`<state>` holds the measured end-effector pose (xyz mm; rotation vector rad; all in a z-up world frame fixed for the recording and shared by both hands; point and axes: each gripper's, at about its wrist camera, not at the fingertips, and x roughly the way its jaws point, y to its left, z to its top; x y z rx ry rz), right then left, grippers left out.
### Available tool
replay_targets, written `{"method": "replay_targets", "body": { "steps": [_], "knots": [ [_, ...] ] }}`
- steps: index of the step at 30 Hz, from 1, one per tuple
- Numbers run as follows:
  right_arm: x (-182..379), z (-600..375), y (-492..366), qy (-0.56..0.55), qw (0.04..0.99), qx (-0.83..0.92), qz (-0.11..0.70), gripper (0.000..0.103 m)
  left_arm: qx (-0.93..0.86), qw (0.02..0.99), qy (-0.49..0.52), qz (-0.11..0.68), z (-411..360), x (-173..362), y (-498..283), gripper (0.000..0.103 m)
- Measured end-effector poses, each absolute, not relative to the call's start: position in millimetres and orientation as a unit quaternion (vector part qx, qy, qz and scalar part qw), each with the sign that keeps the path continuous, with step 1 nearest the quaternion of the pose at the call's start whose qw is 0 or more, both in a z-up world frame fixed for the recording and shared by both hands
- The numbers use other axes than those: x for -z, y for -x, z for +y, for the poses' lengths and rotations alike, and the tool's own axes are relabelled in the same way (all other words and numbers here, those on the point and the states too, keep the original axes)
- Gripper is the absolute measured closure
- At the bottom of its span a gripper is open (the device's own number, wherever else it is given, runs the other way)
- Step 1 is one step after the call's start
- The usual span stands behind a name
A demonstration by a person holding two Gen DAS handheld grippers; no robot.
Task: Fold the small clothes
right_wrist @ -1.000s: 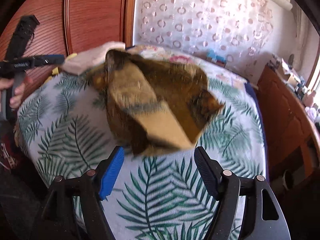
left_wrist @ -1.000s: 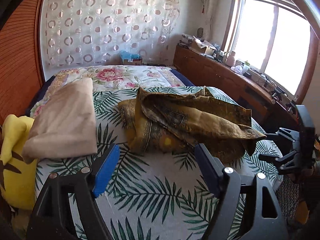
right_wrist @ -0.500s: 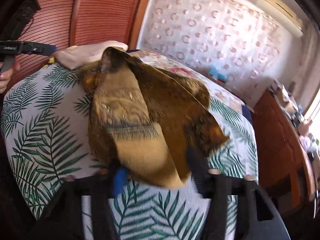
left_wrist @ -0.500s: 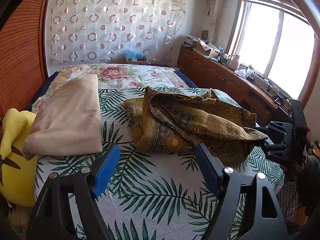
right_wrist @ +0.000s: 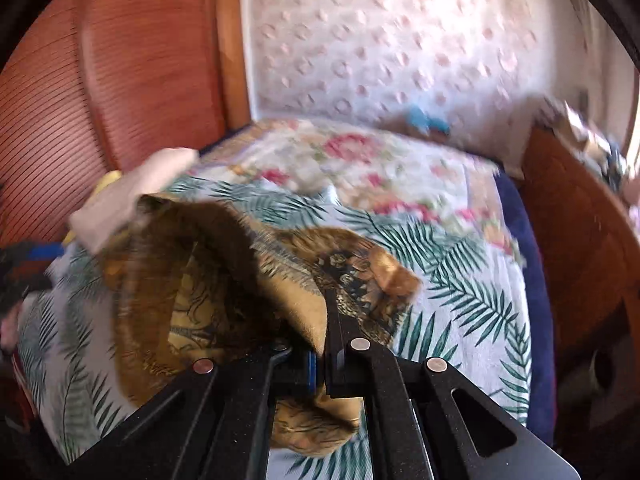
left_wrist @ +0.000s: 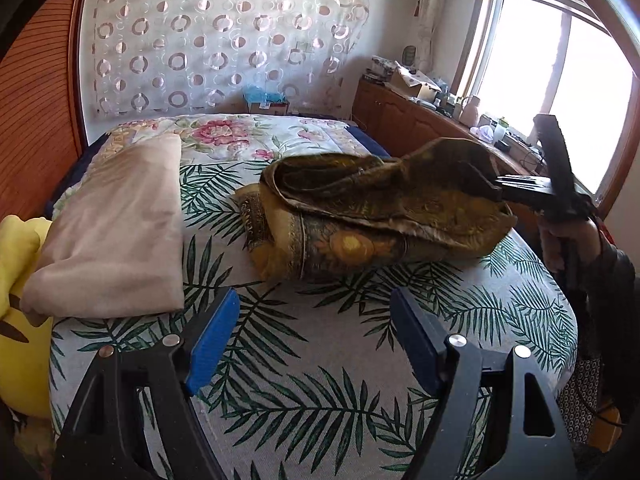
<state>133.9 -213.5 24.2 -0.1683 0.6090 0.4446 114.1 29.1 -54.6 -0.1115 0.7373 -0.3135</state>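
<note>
A crumpled mustard-brown patterned garment (left_wrist: 376, 216) lies on the palm-leaf bedspread (left_wrist: 304, 364). My right gripper (right_wrist: 322, 344) is shut on one edge of the garment (right_wrist: 208, 292) and lifts that edge off the bed. In the left wrist view the right gripper (left_wrist: 504, 190) shows at the garment's right end, held in a person's hand. My left gripper (left_wrist: 314, 340) stands open above the bedspread, nearer the camera than the garment, with nothing between its blue pads.
A folded beige cloth (left_wrist: 116, 232) lies at the left of the bed beside a yellow plush toy (left_wrist: 18, 312). A floral quilt (left_wrist: 240, 136) covers the far end. A wooden cabinet (left_wrist: 416, 120) with clutter runs under the window at right. A wooden headboard (right_wrist: 100, 100) stands at the left.
My right gripper went from open in front of the garment to shut on its edge, then rose and pulled the cloth up. The left gripper stayed open and nearly still.
</note>
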Motion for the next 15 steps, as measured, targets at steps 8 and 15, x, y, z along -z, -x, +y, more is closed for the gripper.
{"method": "replay_targets", "body": {
  "steps": [8, 15],
  "knots": [
    [-22, -212, -172, 0.076, 0.926, -0.172, 0.327, 0.078, 0.151, 0.918, 0.049, 0.363, 23, 54, -125, 0.025],
    [-45, -215, -112, 0.102, 0.944, -0.172, 0.261, 0.060, 0.152, 0.918, 0.052, 0.363, 25, 54, -130, 0.025]
  ]
}}
